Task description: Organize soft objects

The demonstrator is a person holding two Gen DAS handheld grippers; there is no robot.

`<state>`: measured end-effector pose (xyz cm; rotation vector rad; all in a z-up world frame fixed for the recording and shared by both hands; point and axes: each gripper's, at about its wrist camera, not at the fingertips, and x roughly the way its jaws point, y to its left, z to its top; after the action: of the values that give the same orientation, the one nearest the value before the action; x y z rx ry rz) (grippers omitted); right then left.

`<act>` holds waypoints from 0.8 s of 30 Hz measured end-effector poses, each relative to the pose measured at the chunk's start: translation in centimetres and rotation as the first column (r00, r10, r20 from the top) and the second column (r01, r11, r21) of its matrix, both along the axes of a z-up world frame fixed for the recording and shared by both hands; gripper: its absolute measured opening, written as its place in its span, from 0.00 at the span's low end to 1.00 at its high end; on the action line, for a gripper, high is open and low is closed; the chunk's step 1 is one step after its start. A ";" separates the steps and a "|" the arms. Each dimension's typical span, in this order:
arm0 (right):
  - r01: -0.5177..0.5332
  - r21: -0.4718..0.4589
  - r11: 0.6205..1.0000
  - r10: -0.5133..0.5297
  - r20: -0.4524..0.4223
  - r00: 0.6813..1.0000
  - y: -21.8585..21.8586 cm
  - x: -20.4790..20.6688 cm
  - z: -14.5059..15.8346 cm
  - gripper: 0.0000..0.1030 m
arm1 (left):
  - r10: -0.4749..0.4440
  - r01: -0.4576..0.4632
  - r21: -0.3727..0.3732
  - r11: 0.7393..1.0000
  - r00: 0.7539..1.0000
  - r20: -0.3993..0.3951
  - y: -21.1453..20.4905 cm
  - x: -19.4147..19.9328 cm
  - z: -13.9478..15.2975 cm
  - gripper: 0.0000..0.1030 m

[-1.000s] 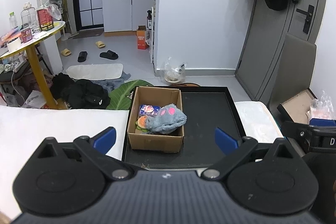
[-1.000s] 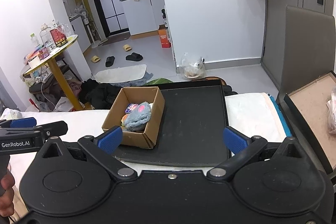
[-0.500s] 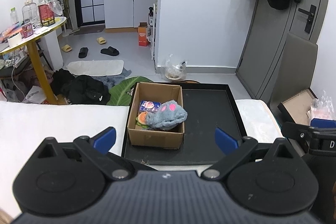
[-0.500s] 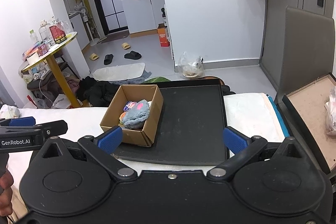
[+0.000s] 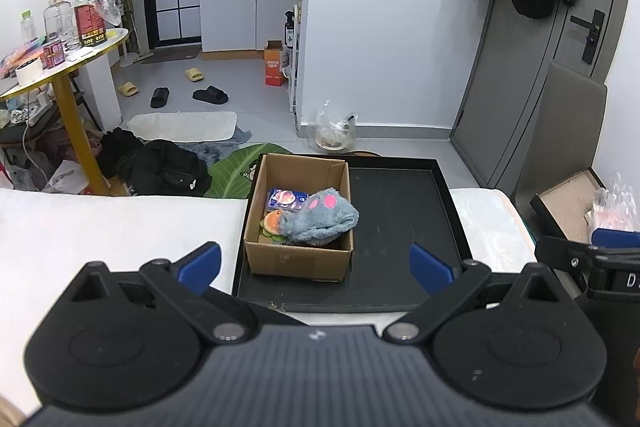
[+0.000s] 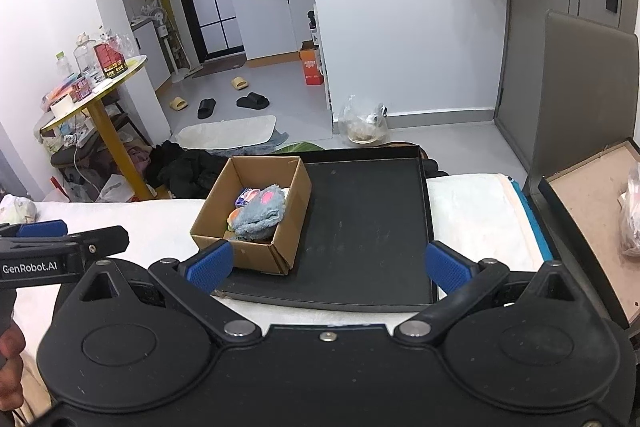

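White bedding point(image 5: 100, 227) carries a black tray point(image 5: 400, 227) where a cardboard box point(image 5: 298, 259) holds the grey plush mouse point(image 5: 320, 219), while left tool point(image 5: 314, 263) and right tool point(image 6: 328, 265) hover released, holding nothing.

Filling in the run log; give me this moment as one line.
left gripper: open, empty | right gripper: open, empty | grey plush: in cardboard box | box: on black tray
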<state>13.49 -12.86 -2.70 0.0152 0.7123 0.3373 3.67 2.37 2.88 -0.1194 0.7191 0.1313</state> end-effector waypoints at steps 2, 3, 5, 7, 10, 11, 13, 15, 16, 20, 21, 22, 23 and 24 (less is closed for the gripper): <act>-0.001 -0.005 1.000 0.001 0.001 1.000 0.0 0.0 0.0 1.00 | 0.000 0.000 0.001 1.000 1.000 0.000 0.0 0.0 0.0 0.97; -0.001 -0.004 1.000 0.001 0.000 1.000 0.0 0.0 -0.1 1.00 | 0.000 0.000 0.002 1.000 1.000 0.001 0.0 -0.1 0.0 0.97; 0.000 -0.004 1.000 0.000 -0.002 1.000 0.0 -0.1 -0.1 1.00 | 0.000 0.000 0.004 1.000 1.000 0.001 0.0 -0.1 0.0 0.97; -0.005 0.004 1.000 0.005 -0.008 1.000 -0.1 -0.1 -0.1 1.00 | -0.002 0.001 0.003 1.000 1.000 0.002 0.0 -0.1 0.0 0.97; -0.003 0.001 1.000 0.003 -0.007 1.000 -0.2 0.0 0.0 1.00 | -0.002 0.002 0.006 1.000 1.000 0.005 0.0 -0.1 0.1 0.97; -0.002 0.000 1.000 0.002 -0.004 1.000 -0.2 -0.1 0.1 1.00 | -0.001 0.001 0.006 1.000 1.000 0.005 -0.1 -0.1 0.1 0.97; -0.004 0.000 1.000 0.004 -0.001 1.000 -0.2 -0.2 0.1 1.00 | 0.000 0.000 0.006 1.000 1.000 0.007 0.0 -0.1 0.1 0.97; -0.004 -0.002 1.000 0.004 -0.001 1.000 -0.2 -0.2 0.1 1.00 | 0.002 -0.002 0.008 1.000 1.000 0.006 -0.1 0.0 0.1 0.97; -0.003 -0.005 1.000 0.003 0.000 1.000 -0.2 -0.2 0.1 1.00 | 0.001 -0.001 0.007 1.000 1.000 0.006 -0.1 0.0 0.1 0.97; -0.003 -0.013 1.000 0.003 0.000 1.000 -0.2 -0.2 0.1 1.00 | -0.004 0.004 0.012 1.000 1.000 0.003 -0.2 0.0 0.0 0.97; -0.002 -0.014 1.000 0.002 0.000 1.000 -0.1 -0.2 0.0 1.00 | -0.006 0.006 0.015 1.000 1.000 0.001 -0.2 0.0 0.0 0.97; -0.002 -0.013 1.000 0.002 -0.001 1.000 -0.1 -0.2 0.1 1.00 | -0.006 0.006 0.018 1.000 1.000 0.000 -0.2 0.1 -0.1 0.97; -0.003 -0.014 1.000 0.003 0.000 1.000 -0.1 -0.2 0.1 1.00 | -0.007 0.007 0.018 1.000 1.000 0.000 -0.2 0.0 -0.1 0.97; -0.003 -0.015 1.000 0.003 0.001 1.000 -0.1 -0.2 0.1 1.00 | -0.007 0.007 0.017 1.000 1.000 0.000 -0.2 0.1 -0.1 0.97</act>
<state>13.30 -12.95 -2.59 0.0001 0.7143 0.3346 3.74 2.19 2.79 -0.1003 0.7182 0.1306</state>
